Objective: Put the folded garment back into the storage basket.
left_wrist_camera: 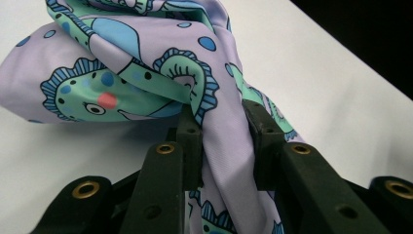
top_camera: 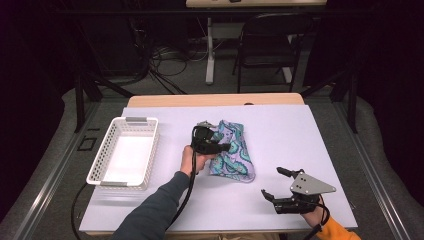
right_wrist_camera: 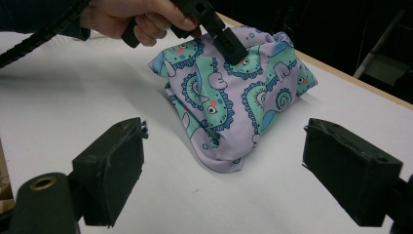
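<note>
Left gripper view: left tongs [left_wrist_camera: 221, 126] pinch the patterned cloth [left_wrist_camera: 146, 63]; right tongs [right_wrist_camera: 234, 170] gape empty.

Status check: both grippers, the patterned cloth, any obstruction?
Left gripper shut on patterned cloth, pinching a fold. Right gripper open, apart from it. White basket left; nothing blocking.

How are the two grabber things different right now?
The left gripper has its jaws pinched shut on the patterned cloth; the right gripper has its jaws wide apart with nothing between them. The left gripper is lifted at the cloth in the middle of the table; the right gripper sits low near the table's near right corner, away from the cloth. Both are black, two-jawed and each held in a hand.
</note>
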Demonstrator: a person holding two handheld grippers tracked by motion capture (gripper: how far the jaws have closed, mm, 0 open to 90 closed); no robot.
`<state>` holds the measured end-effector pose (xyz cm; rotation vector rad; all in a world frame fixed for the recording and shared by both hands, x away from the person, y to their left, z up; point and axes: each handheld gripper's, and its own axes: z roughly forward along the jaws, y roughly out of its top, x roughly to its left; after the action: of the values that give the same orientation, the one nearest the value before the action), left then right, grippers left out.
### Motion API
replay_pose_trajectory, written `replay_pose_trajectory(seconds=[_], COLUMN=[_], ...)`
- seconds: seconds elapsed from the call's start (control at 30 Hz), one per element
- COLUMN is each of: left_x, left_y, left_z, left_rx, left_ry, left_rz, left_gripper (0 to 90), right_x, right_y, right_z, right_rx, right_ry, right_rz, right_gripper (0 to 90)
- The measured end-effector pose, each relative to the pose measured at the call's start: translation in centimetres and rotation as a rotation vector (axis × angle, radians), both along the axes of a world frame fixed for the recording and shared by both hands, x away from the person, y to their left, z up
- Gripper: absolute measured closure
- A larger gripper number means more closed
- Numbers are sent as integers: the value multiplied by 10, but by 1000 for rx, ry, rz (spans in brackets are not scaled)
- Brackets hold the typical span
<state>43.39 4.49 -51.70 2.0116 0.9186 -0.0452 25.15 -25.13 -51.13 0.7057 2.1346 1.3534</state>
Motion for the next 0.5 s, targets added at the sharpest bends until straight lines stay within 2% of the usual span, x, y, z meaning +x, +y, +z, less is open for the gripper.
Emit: replay_pose_trajectory(seconds=[0.23,0.5], left_x=[-1,-1], left_y=[1,5], left_z=[13,25], left_rx=[-18,-10], left_ry=[-21,-37], left_rz=[2,-1], left_gripper=[721,722], right_x=[0,0], right_y=[0,0], right_z=[0,0], right_rx=[4,0], right_ry=[-3,-4], right_rz=[-2,0], right_gripper=[145,145])
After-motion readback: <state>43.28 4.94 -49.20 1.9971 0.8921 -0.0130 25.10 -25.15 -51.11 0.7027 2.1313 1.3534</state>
